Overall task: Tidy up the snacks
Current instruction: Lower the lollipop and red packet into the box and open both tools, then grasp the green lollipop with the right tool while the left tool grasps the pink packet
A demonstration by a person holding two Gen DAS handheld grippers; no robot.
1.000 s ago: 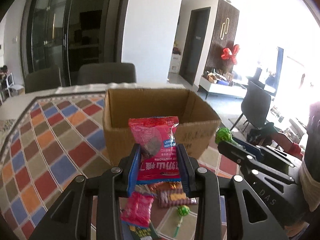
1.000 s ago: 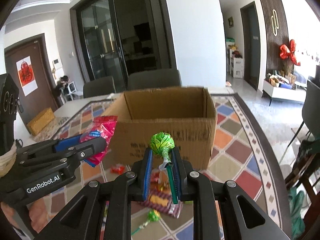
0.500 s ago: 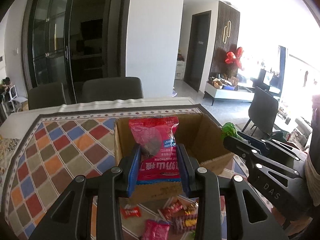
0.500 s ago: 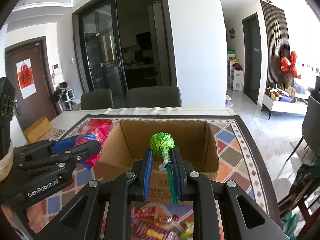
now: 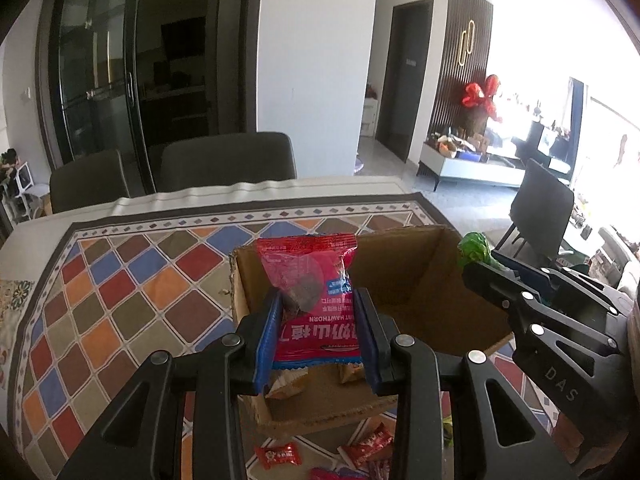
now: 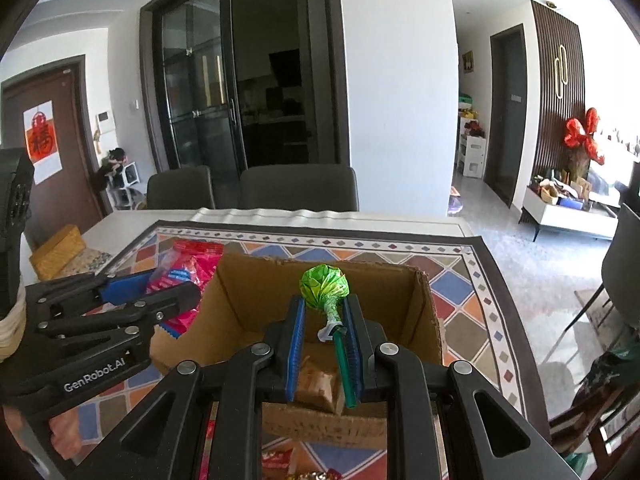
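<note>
Left claw (image 5: 316, 332) clamped on a red snack packet (image 5: 310, 292), blue pads pressed against both side edges, packet upright with its top seam uppermost. Held above the open cardboard box (image 5: 404, 280), over its left half. Right claw (image 6: 325, 344) pinched nearly closed on the green stick of a lollipop (image 6: 324, 288), green foil head poking up past the fingertips, also over the box opening. Seen inside the box, low down: a couple of tan wrapped snacks (image 5: 286, 382). Box stood on a table under a cloth of coloured diamonds (image 5: 120, 300). Left loose on the cloth just in front of the box: several small red sweets (image 5: 278, 454). Beyond the table's far edge, two dark chairs (image 5: 226, 162).
</note>
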